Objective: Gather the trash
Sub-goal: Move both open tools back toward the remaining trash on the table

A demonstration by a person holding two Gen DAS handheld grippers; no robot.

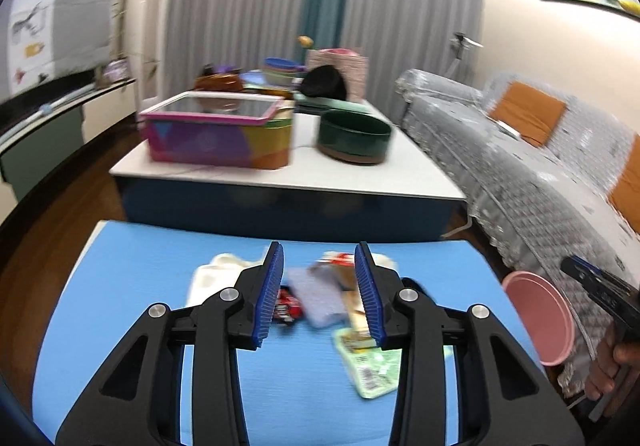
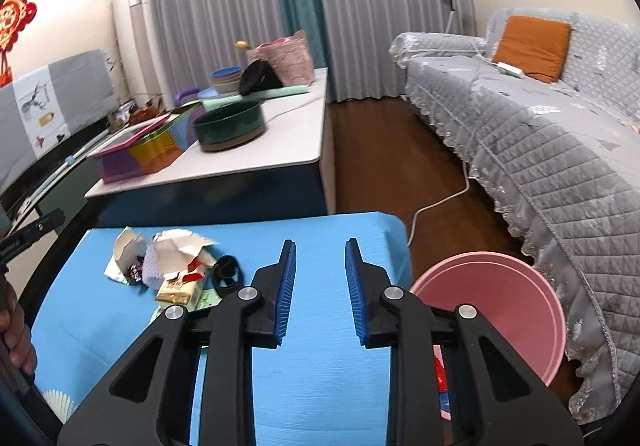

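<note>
Both grippers hang open over the blue bench, holding nothing.

The left gripper has its fingers wide apart above the trash pile of blurry wrappers and paper. The right gripper has its fingers wide too, over a bare part of the blue bench. The trash pile lies to its left. A pink bin stands just beside the bench on the right. Far behind is a white table with a green bowl.

no legible text on the blurred wrappers or elsewhere
</note>
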